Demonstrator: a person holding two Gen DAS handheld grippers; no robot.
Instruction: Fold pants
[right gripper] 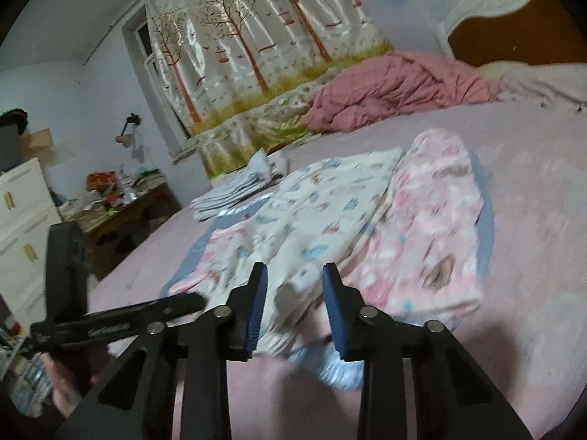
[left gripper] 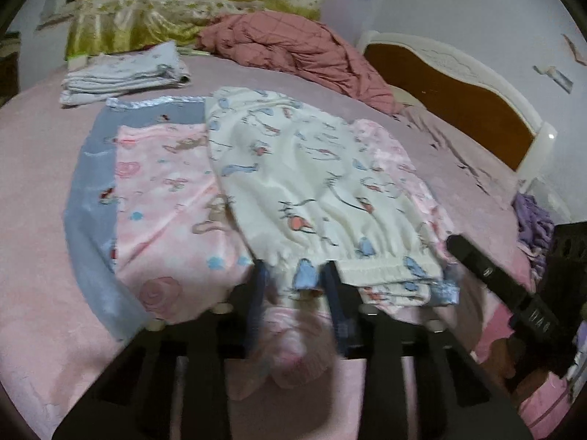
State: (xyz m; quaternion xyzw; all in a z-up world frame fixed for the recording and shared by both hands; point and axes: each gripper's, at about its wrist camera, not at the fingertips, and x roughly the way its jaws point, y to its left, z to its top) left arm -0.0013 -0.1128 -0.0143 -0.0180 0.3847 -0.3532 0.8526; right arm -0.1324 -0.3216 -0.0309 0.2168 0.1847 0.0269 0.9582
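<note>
Grasp step: left gripper (left gripper: 295, 286) and right gripper (right gripper: 295, 306), jaws narrowed on the waistband of white printed pants (left gripper: 312, 183) (6 o'clock bed edge); next, lift evenly toward 12.

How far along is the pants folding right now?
Done: a folded stack of pale clothes lies at the far side of the pink bed. In hand: the left gripper and right gripper each bracket the waistband of the cream cartoon-print pants. Left: those pants still lie unfolded, as do the pink pair beneath.
</note>
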